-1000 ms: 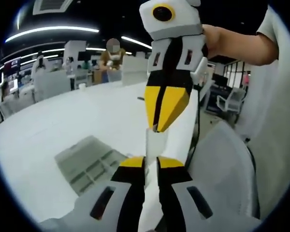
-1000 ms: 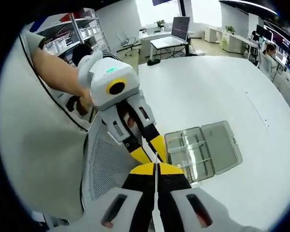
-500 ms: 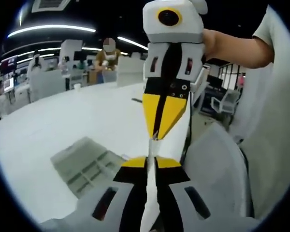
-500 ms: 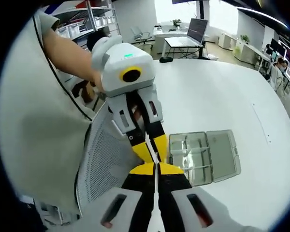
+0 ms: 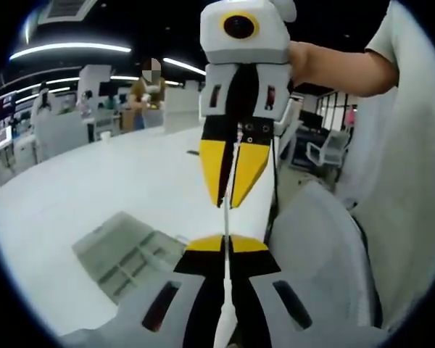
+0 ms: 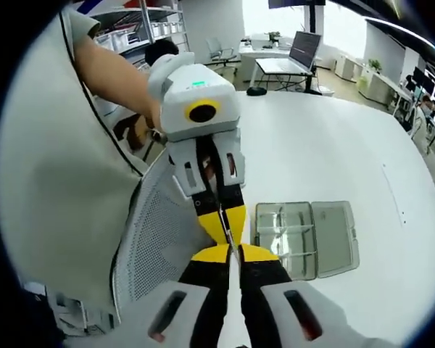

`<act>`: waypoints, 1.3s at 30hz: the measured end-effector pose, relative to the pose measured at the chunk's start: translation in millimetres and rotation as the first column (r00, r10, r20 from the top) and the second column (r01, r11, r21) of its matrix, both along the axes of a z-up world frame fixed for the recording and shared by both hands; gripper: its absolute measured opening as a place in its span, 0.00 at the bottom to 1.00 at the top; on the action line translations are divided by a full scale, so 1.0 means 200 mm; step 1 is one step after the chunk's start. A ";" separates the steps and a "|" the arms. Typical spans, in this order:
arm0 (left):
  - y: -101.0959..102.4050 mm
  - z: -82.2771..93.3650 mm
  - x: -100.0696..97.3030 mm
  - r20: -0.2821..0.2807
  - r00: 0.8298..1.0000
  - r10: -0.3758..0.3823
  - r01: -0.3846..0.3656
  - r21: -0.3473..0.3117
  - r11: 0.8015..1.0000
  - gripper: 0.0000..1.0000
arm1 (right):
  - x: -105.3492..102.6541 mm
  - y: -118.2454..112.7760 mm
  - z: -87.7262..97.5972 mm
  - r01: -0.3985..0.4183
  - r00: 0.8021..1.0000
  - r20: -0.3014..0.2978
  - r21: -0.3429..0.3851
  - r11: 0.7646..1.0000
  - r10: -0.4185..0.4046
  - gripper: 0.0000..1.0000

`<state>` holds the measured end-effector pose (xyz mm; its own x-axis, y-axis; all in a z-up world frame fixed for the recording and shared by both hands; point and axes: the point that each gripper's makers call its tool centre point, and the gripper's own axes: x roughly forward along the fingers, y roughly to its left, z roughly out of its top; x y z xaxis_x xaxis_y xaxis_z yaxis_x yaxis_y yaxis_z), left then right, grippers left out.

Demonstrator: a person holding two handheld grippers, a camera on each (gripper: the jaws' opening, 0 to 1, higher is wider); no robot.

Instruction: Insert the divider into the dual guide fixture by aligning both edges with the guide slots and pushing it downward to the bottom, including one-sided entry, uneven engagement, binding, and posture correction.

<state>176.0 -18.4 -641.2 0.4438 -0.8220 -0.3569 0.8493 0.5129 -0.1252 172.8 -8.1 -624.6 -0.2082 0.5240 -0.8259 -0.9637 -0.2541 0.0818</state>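
- Presently, in the left gripper view, the left tool (image 5: 225,246) is seen with its yellow-tipped black jaws drawn nearly together on a thin white plastic divider (image 5: 225,221), which is viewed edge-on as a pale line between them.
- Opposite, the right tool (image 5: 231,197) is pointed towards the camera; its yellow jaws are set a little apart at the tips, and the far end of the divider is reached by them. Whether the sheet is actually pinched there cannot be told.
- The clear plastic compartment box with its lid folded open (image 5: 127,250) is seen lying on the white round table (image 5: 94,181), below and to the left of the divider and well apart from it.
- A grey mesh chair back (image 5: 326,254) is seen just beside the tools.
- Turning to the right gripper view, the right tool (image 6: 231,252) is shown with its jaws closed to a narrow slit around the divider's edge (image 6: 230,243).
- The left tool (image 6: 223,223) is met tip to tip here, its jaws slightly parted at the same sheet.
- The box (image 6: 304,238) is seen on the table (image 6: 333,159), to the right of the tools, with internal partitions visible in one half.
- As judged from these views, the divider is held in the air between both tools and no slot has yet been entered; alignment, one-sided entry, correction and the push to the bottom are all left to be done.
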 end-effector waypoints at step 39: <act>0.01 -0.04 0.04 -0.044 0.999 0.016 -0.016 0.004 1.000 0.02 | 0.02 -0.02 -0.05 -0.036 0.999 0.025 -0.106 0.994 0.039 0.00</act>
